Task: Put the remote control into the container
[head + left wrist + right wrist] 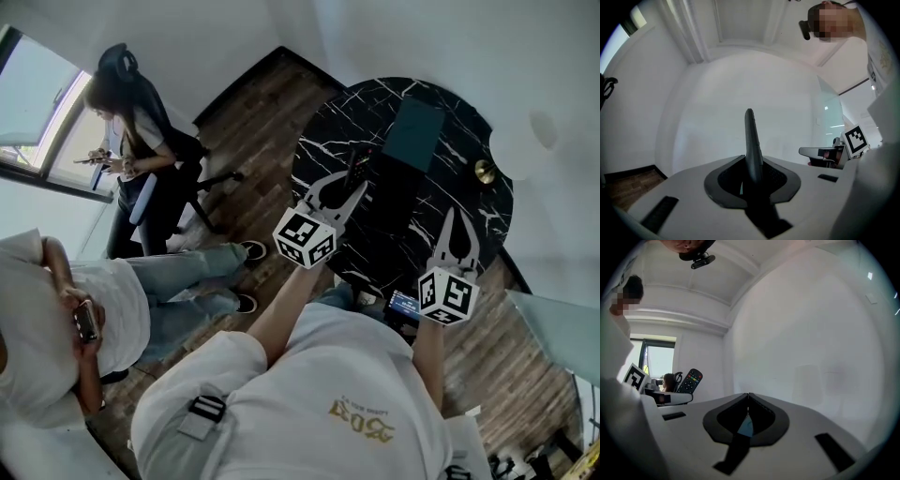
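The black remote control (357, 167) is raised over the near left part of the round black marble table (469, 202), with my left gripper (347, 187) shut on it. In the left gripper view the remote (750, 136) stands edge-on between the jaws of my left gripper (750, 163). A dark teal rectangular container (413, 133) lies on the far side of the table, beyond the remote. My right gripper (453, 220) hovers over the table's near right part, jaws shut and empty. The right gripper view shows the tips of my right gripper (748, 397) touching, and the remote (689, 380) at left.
A black rectangular thing (394, 194) lies in front of the teal container. A small gold round object (485, 171) sits near the table's right rim. A seated person (131, 141) is at far left, another person with a phone (56, 319) at near left. The floor is wood.
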